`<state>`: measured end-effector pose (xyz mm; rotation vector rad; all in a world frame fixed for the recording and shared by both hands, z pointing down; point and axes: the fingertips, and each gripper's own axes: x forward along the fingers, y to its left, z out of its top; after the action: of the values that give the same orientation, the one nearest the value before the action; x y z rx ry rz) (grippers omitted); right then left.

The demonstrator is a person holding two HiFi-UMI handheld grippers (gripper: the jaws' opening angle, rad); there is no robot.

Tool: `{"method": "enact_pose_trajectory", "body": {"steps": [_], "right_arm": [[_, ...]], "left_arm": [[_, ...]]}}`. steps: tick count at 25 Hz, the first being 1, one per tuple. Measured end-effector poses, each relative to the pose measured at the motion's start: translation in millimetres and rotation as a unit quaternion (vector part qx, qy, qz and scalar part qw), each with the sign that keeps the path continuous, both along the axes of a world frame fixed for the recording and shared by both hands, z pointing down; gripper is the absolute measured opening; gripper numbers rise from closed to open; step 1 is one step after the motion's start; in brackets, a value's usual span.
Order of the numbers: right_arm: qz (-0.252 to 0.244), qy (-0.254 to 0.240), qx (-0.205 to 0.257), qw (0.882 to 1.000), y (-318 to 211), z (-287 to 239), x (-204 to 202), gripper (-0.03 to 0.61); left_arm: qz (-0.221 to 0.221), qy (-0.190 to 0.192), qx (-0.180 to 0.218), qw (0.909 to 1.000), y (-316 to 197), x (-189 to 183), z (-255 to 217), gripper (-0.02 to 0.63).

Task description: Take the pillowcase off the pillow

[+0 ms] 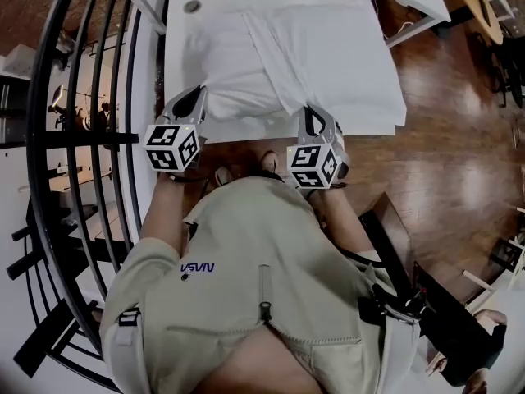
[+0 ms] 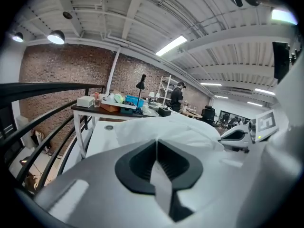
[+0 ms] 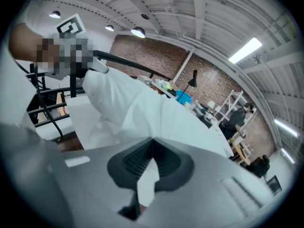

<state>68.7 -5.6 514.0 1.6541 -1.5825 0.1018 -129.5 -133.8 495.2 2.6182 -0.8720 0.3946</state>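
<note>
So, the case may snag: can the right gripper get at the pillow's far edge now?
Probably not yet: the right gripper is shut on the pillowcase at the near edge and must let go first. Nothing on the table blocks the way.

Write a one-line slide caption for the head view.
Seen from above, the left hand-held gripper and the right hand-held gripper each clamp the near edge of the white pillowcase on the table.

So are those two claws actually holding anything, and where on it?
Yes. Both are shut on the white pillowcase: the left claw and the right claw each pinch a fold of cloth at its near edge.
</note>
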Motion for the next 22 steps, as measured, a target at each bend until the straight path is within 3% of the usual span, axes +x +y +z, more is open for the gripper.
{"method": "enact_pose_trajectory", "body": {"steps": [4,10,17,22], "right_arm": [[0.013,-0.013,-0.042,0.999,5.9,36.3,8.6,0.005],[0.006,-0.094,-0.092,0.991,6.8,62.7,-2.8,0.013],[-0.025,-0.184,-0.101,0.977,8.6,43.1,-17.5,0.081],[-0.078,-0.236,-0.058,0.967,7.5,-6.8,-29.2,0.081]], "left_arm": [[-0.008,-0.025,-0.027,0.9993,14.6,-11.0,30.5,0.018],[0.014,-0.058,-0.053,0.9968,45.2,-8.0,76.3,0.023],[0.024,-0.067,-0.026,0.9971,49.0,0.9,60.9,0.055],[-0.027,-0.038,-0.011,0.9988,40.6,-17.9,26.4,0.061]]}}
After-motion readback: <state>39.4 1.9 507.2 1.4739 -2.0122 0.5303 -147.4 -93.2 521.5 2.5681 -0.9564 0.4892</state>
